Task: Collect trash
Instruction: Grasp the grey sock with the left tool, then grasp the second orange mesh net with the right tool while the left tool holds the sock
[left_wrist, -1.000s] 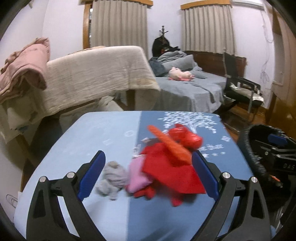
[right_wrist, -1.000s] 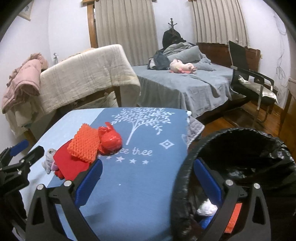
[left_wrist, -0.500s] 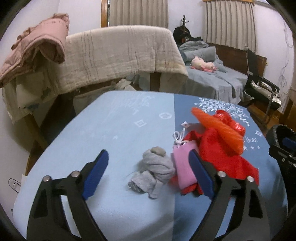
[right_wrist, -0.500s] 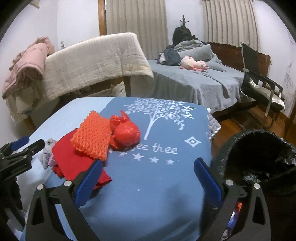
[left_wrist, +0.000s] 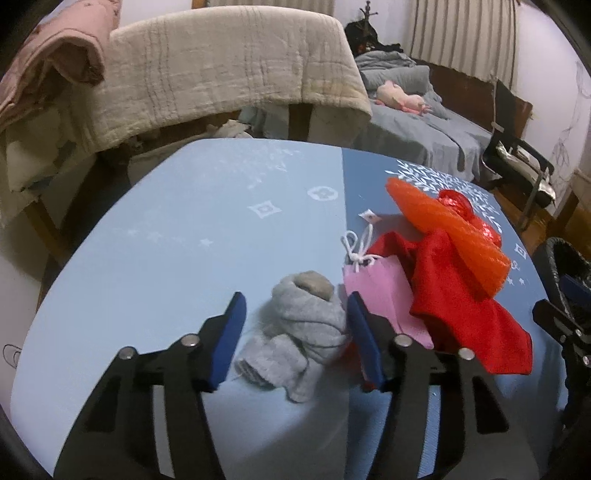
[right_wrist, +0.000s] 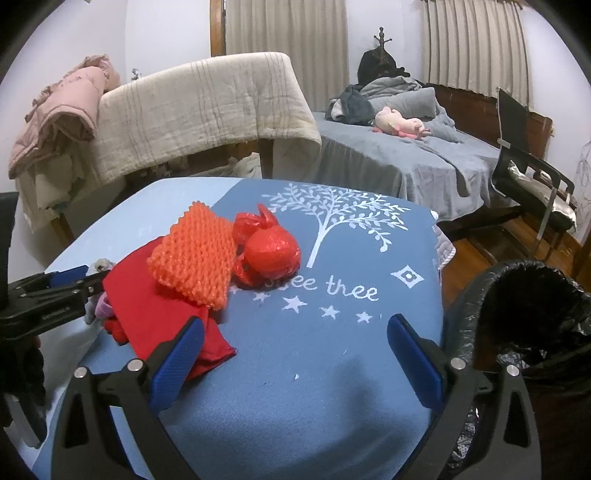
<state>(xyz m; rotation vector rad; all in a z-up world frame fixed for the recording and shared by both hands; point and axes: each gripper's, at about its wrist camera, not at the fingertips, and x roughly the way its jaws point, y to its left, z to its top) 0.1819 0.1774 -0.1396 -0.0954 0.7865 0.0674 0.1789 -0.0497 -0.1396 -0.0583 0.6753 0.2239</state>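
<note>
The blue tablecloth (right_wrist: 332, 350) carries white lettering under its printed tree; only "thee" reads clearly. The word before it is partly hidden by the red plastic bag (right_wrist: 271, 253).

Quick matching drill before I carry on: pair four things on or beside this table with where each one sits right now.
Things:
1. grey sock
2. orange foam net
3. red knotted plastic bag
4. black-lined trash bin

Places:
A. beside the table's right edge
B. between the left tool's fingers
C. lying on top of the red cloth
D. by the white tree print

Pairs: 1-B, 2-C, 3-D, 4-A
</note>
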